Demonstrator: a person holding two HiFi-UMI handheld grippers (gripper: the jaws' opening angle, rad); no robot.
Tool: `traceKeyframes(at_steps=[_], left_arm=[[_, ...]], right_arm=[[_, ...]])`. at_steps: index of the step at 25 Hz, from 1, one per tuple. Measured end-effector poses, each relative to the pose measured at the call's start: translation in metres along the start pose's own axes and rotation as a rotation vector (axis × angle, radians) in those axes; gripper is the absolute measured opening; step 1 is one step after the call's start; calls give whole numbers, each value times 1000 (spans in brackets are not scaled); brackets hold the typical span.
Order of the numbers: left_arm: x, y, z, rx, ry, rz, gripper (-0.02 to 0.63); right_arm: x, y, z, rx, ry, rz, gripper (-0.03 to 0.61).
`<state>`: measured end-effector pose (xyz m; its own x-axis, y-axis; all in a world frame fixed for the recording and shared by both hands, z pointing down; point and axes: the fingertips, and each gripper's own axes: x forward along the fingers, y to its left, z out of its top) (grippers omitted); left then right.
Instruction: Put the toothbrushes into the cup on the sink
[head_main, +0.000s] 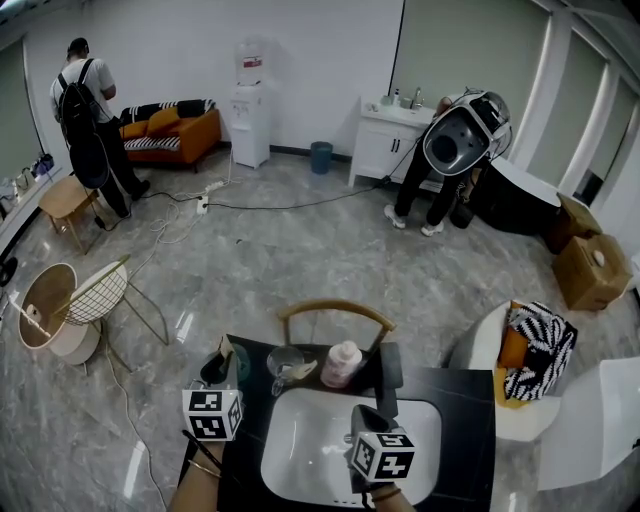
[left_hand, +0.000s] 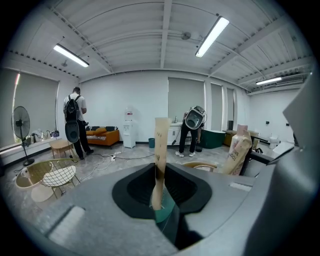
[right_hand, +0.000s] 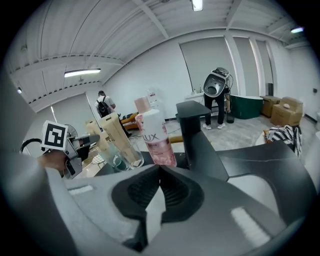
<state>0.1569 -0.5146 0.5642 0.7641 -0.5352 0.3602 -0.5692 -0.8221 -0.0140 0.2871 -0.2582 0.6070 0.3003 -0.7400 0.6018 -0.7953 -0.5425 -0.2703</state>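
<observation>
- The left gripper (left_hand: 160, 175) has its dark, ribbed fingers closed on a toothbrush (left_hand: 161, 140). The toothbrush is in a flat, beige, paper-like sleeve with dark print. It stands upright out of the grip, and a green part shows at its lower end.
- In the head view this gripper is at 9 o'clock from the cup (head_main: 284, 362), near it but apart, over the back left corner of the tabletop (head_main: 465, 420).
- The cup is a clear, round glass standing on the black, glossy tabletop just behind the back rim of the sink (head_main: 300, 440).
- A second toothbrush (right_hand: 114, 132), in the same kind of beige sleeve, is already in the cup. It leans on the rim, and some green shows at the bottom of the glass.
- A bottle (right_hand: 155, 142) stands just beside the cup at 3 o'clock in the head view. It is a smooth pink cylinder with a rounded white cap.
- At 3 o'clock from the bottle is a matt black faucet (right_hand: 192, 125), an angular post with a flat spout.
- The sink is a smooth white basin with rounded corners, set into the tabletop.
- The right gripper (right_hand: 159, 172) has its fingers pressed together with nothing between them. In the head view it is over the basin, at 5 o'clock from the cup.
- A chair (head_main: 335, 310) with a curved wooden back stands at 12 o'clock beyond the tabletop, on a glossy marbled floor.
</observation>
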Motion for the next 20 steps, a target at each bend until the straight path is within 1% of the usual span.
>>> traceKeyframes(at_steps=[4,7,16,20], left_arm=[[-4,-3,0,-10,1,-7,110],[-9,-8,-2,-16,9,-25,136],[-36,-25,-1,-30,-1,-59,150],[-56,-33,-4,-45,-14,-56,150]], right_arm=[[0,7,0,-8,0,17,3],[-1,12,0,-14,-2,29,3],[-17,18,4,-46,-11,55,3],[-28,23,4,-70,-12,70,3]])
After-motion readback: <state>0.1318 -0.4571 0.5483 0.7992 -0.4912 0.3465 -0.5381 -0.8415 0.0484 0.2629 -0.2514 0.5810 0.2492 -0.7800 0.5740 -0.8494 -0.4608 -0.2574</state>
